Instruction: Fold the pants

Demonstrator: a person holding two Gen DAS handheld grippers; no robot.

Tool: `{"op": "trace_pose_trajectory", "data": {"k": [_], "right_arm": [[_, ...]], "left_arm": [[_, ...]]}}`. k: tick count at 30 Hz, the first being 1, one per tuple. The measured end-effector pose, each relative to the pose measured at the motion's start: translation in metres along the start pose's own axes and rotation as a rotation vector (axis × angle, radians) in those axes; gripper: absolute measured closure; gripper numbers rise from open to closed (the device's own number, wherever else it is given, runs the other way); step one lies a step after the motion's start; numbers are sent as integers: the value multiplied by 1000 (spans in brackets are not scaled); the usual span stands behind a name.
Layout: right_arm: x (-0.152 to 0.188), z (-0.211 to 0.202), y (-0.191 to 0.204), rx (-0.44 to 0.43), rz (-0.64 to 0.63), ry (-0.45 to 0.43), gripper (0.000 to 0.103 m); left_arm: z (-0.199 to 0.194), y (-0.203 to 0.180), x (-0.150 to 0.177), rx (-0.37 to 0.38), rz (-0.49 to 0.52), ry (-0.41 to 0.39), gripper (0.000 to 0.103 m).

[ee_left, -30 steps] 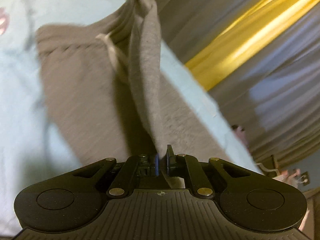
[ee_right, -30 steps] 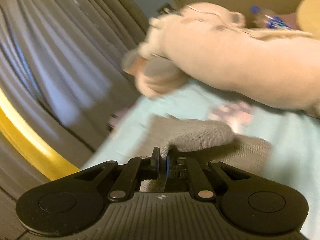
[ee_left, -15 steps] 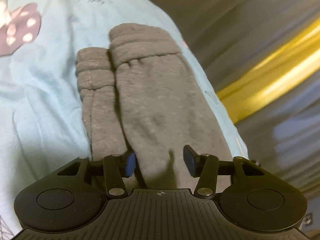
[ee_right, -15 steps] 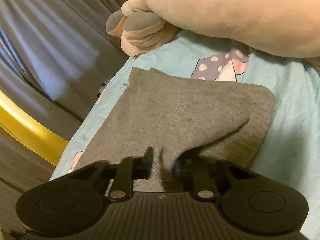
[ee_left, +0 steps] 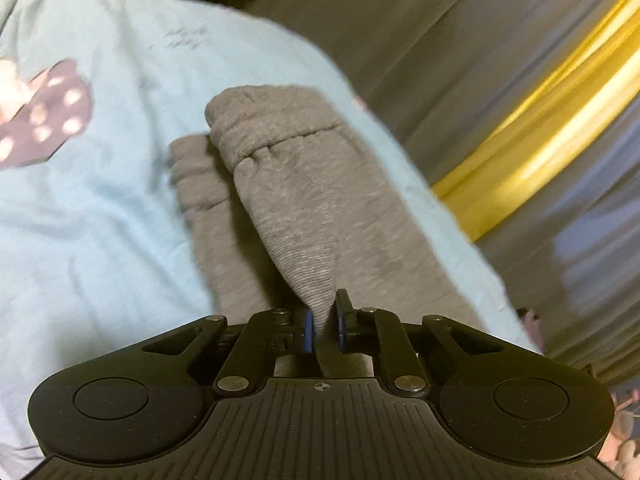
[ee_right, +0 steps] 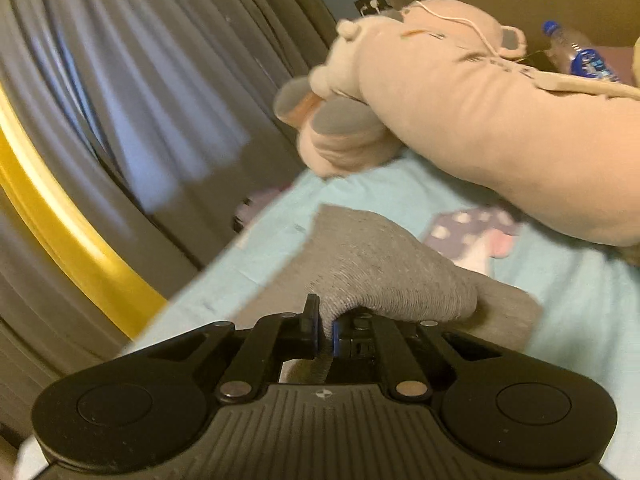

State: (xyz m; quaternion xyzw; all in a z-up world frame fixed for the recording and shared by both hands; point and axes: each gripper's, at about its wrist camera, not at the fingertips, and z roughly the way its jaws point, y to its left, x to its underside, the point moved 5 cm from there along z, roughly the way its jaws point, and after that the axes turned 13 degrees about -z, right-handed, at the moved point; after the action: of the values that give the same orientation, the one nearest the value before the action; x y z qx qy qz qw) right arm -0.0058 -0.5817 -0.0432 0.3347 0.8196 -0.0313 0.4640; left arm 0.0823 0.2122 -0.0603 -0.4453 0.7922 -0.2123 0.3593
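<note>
Mid-fold: my left claw (ee_left: 322, 326) and right claw (ee_right: 326, 330) each pinch the grey pants (ee_left: 296, 184) on the bed (ee_left: 100, 220). Next, I judge, carry both corners over evenly.

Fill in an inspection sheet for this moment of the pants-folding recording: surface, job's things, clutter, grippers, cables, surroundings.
Surface: light blue bedsheet with a spotted mushroom print.
Job's things: grey sweatpants lying partly folded, both ribbed cuffs at the far end, one leg overlapping the other.
Clutter: beige plush toy lying on the sheet beyond the pants; water bottle behind it.
Grippers: left gripper shut on a pinch of pants fabric; right gripper shut on another fold, lifted off the sheet.
Cables: white cord draped over the plush toy.
Surroundings: grey curtains with a yellow band.
</note>
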Motion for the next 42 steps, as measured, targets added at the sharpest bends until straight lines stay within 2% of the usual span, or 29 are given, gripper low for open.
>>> {"op": "trace_pose_trajectory", "data": {"k": [1, 3, 5, 8, 10, 12, 15, 17, 18, 20, 22, 25, 27, 30, 32, 33, 34, 36, 38, 40, 42], "right_arm": [[7, 5, -4, 38, -18, 43, 97], [14, 14, -20, 57, 63, 128, 97], [15, 13, -30, 66, 127, 136, 97], [14, 12, -29, 65, 108, 139, 96], [14, 13, -31, 75, 119, 154, 86], [15, 15, -35, 76, 141, 155, 80], [20, 16, -37, 90, 167, 163, 78], [23, 17, -40, 84, 181, 177, 78], [23, 18, -39, 80, 181, 180, 78], [22, 19, -37, 82, 170, 180, 81], [20, 17, -33, 78, 149, 177, 95], [14, 5, -24, 100, 105, 143, 97], [8, -2, -19, 123, 33, 120, 97], [10, 2, -26, 176, 1, 181, 97], [14, 2, -39, 238, 24, 218, 90], [15, -1, -44, 262, 41, 226, 84], [15, -5, -49, 274, 57, 221, 83], [13, -12, -55, 264, 77, 204, 83], [12, -18, -62, 275, 98, 206, 78], [9, -20, -68, 269, 137, 205, 66], [8, -23, -73, 222, 193, 196, 61]], "left_arm": [[1, 4, 2, -7, -14, 8, 90], [-2, 8, 3, -9, -28, -3, 90], [-6, 6, 3, -9, -20, -16, 90], [-7, 0, 1, -25, 9, -25, 89], [-12, -1, 3, -47, 10, -38, 87], [-24, -3, 4, -75, 25, -90, 83], [-43, -21, 10, -86, 97, -174, 66], [-51, -39, 17, -52, 151, -188, 48], [-51, -50, 24, -32, 186, -176, 46], [-44, -69, 42, -2, 258, -113, 34], [-36, -84, 63, 3, 319, -59, 33], [-26, -99, 100, 8, 401, 10, 33], [-19, -103, 121, 15, 433, 71, 33], [-1, -96, 137, -38, 435, 169, 34], [6, -92, 134, -52, 412, 172, 33], [6, -92, 134, -47, 407, 170, 32], [5, -93, 134, -45, 407, 168, 31], [5, -93, 135, -44, 418, 165, 29], [5, -94, 136, -41, 417, 163, 26], [8, -93, 134, -27, 397, 161, 23], [10, -93, 133, -23, 381, 157, 23]]}}
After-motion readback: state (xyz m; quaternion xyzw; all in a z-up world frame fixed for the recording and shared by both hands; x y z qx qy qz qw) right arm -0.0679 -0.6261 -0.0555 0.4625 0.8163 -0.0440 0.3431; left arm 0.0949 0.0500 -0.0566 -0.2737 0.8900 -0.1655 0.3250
